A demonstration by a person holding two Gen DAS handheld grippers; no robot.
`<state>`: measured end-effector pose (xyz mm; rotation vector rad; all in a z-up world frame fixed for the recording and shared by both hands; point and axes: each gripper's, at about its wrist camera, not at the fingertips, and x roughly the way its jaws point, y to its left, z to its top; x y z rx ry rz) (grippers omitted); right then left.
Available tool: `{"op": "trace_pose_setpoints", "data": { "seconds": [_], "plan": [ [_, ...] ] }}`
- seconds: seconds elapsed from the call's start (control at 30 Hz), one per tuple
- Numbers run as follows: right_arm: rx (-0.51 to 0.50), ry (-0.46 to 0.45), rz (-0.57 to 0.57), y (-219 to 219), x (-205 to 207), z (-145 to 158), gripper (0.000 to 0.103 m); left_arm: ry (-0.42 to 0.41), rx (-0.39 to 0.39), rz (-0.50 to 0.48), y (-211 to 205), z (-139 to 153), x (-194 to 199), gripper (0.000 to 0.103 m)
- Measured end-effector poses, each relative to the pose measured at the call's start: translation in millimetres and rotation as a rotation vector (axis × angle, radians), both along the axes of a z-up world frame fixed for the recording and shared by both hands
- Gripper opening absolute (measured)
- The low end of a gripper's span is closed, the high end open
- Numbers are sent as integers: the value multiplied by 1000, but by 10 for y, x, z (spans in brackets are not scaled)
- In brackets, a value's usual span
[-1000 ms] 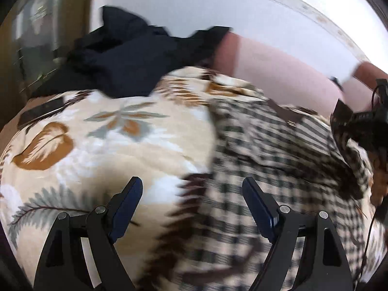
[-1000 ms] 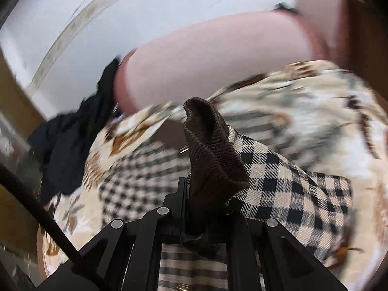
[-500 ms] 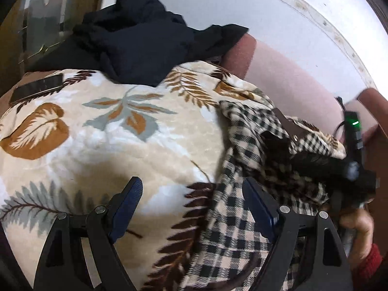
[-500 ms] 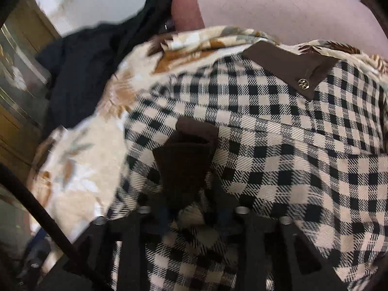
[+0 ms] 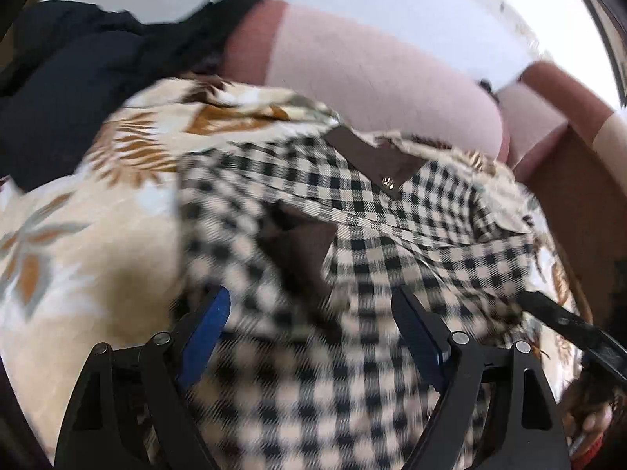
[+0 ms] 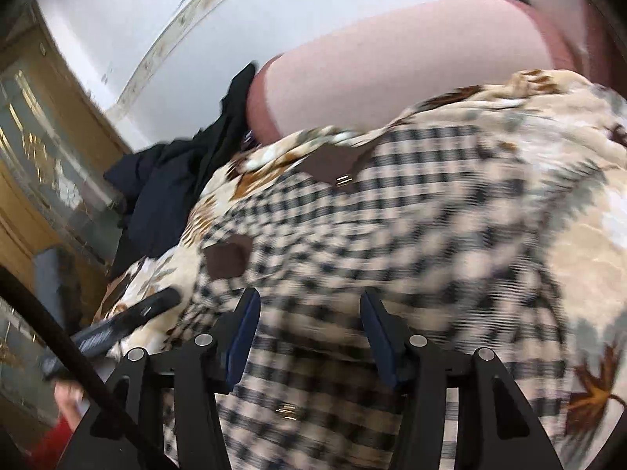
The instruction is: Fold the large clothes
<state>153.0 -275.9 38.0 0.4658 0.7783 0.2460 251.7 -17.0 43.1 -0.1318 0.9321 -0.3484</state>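
A black-and-cream checked garment (image 5: 392,235) with brown pocket flaps and a brown cuff (image 5: 301,246) lies on a leaf-patterned blanket (image 5: 78,235). It also shows in the right wrist view (image 6: 411,235), with the brown cuff (image 6: 227,258) lying flat at its left edge. My left gripper (image 5: 309,321) is open, just above the garment's near part. My right gripper (image 6: 309,325) is open and empty, low over the garment's near edge. The other tool shows at the right edge of the left wrist view (image 5: 568,329) and at the left of the right wrist view (image 6: 117,321).
The blanket (image 6: 580,180) covers a pink sofa (image 5: 372,78) with a brown armrest (image 5: 576,180) at the right. A heap of dark navy clothes (image 5: 66,78) lies at the sofa's left end, also in the right wrist view (image 6: 172,188). A wooden cabinet with glass (image 6: 35,180) stands left.
My right gripper has opened and let go of the brown cuff, which now lies on the garment. My left gripper has moved right, over the checked garment.
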Motion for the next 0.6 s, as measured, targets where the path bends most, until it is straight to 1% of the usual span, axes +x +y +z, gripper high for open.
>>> {"op": "trace_pose_setpoints", "data": {
  "seconds": [0.07,0.1,0.13,0.17,0.2,0.23,0.27,0.37,0.43,0.5,0.57,0.6],
  "plan": [
    [33,12,-27,-179,119,19,58,38,6,17,-107,-86,206,82],
    [36,0,-40,-247,140,59,58,60,2,27,-136,-129,296,80],
    [28,-15,-60,-313,150,111,58,91,-7,40,-165,-182,393,59],
    [18,-32,-81,-363,168,167,58,126,-12,51,-181,-234,466,14],
    [16,-38,-88,-397,173,193,58,176,-10,66,-183,-295,540,7],
    [17,-45,-94,-428,186,220,58,204,-28,86,-167,-308,592,5],
    [16,-48,-97,-456,186,234,58,186,-47,100,-126,-265,589,5],
    [3,-43,-94,-449,227,212,58,64,-69,124,13,57,551,5],
    [-3,-34,-82,-417,279,165,58,9,-75,160,127,208,550,5],
    [-13,-21,-76,-360,356,90,58,-40,-36,220,250,268,580,6],
    [-22,-12,-76,-313,427,18,58,-24,-8,251,332,182,661,6],
    [-41,-2,-72,-269,482,-32,58,11,11,255,363,50,716,6]
  ]
}}
